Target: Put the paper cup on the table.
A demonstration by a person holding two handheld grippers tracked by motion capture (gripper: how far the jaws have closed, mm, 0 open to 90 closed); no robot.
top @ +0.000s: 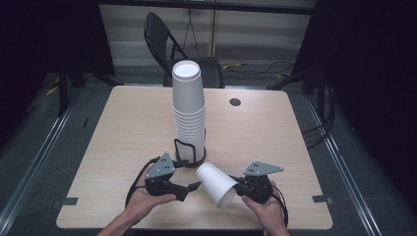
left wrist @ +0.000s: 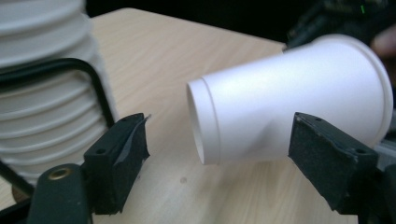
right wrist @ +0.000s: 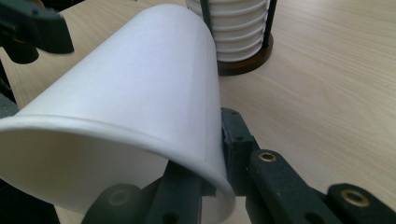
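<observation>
I've got the pale wooden bench under me, and the tall stack of white paper cups in its black wire holder is my landmark. Just in front of that stack, my right gripper pinches the rim of a single white paper cup, held sideways above the bench. My left gripper, jaws spread, faces its base. I'd close gently to avoid crushing it.
</observation>
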